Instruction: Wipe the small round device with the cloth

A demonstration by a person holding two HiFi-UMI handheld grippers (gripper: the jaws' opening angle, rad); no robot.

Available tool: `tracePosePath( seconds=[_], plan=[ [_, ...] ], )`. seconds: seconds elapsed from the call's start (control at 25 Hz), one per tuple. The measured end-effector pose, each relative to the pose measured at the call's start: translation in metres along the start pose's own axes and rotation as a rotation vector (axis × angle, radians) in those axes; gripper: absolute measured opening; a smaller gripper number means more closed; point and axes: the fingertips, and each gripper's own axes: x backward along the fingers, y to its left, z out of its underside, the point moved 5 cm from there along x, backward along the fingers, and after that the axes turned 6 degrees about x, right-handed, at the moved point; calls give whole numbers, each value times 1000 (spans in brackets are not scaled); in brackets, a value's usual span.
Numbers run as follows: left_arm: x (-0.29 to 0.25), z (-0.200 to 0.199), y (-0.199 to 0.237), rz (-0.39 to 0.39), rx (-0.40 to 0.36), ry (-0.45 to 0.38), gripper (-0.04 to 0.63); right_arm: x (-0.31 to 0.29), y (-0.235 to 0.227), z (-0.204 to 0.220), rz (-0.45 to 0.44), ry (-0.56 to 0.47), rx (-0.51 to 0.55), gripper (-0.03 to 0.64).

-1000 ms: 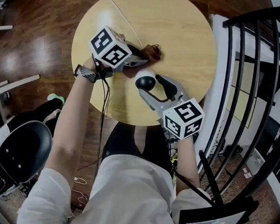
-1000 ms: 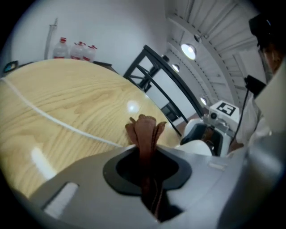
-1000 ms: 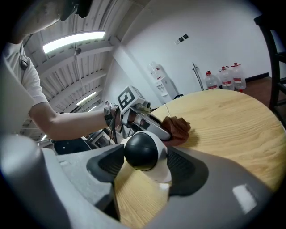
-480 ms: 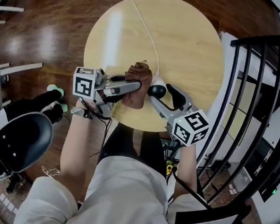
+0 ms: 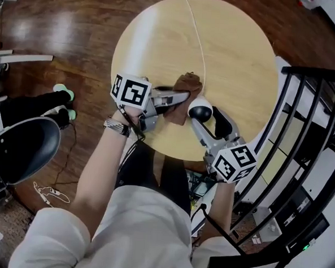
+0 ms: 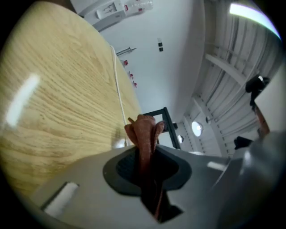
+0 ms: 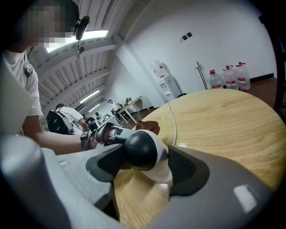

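Note:
The small round device (image 5: 200, 111) is a white ball with a black face, held above the near edge of the round wooden table (image 5: 234, 55). My right gripper (image 5: 202, 114) is shut on the device (image 7: 145, 153), one dark pad on each side. A brown cloth (image 5: 184, 89) hangs crumpled just left of the device. My left gripper (image 5: 178, 97) is shut on the cloth (image 6: 145, 134), which sticks out past the jaws. A white cable (image 5: 197, 37) runs from the device across the table to the far edge.
A black metal railing (image 5: 308, 139) stands close on the right. A black chair (image 5: 19, 150) sits on the wooden floor at the left. In the right gripper view, desks and water bottles (image 7: 230, 74) stand far off by the wall.
Both grippers have shifted right over the table's near edge. The left gripper turned and brought the cloth closer beside the device. Both holds are unchanged.

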Motion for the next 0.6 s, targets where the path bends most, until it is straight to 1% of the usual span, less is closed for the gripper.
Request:
tracePosePath(
  seconds=[0.12,0.28,0.36,0.4,0.44,0.48,0.52,0.56,0.6],
  plan=[
    [-3,-1,9,-141,-64,27,66,0,0,2,1,-8,-13,316],
    [-17,-4,17,-306,-123,47,64,3,-10,1,7,-8,-12,319],
    [-18,-5,19,-390,-174,73,64,2,-10,2,15,-3,-2,319],
    [-19,-4,19,-442,-214,94,64,1,-9,2,21,-1,6,319],
    [-19,-5,17,-497,-270,119,65,0,-9,3,30,3,17,319],
    [-21,-5,15,-552,-353,151,66,-1,-8,3,43,11,34,319],
    [-24,-4,11,-604,-466,195,66,-2,-8,5,59,25,57,319],
    [-27,-3,6,-648,-597,246,66,-4,-6,9,76,48,90,319],
    [-27,-2,1,-678,-714,287,66,-6,-4,13,91,76,129,319]
  ],
)
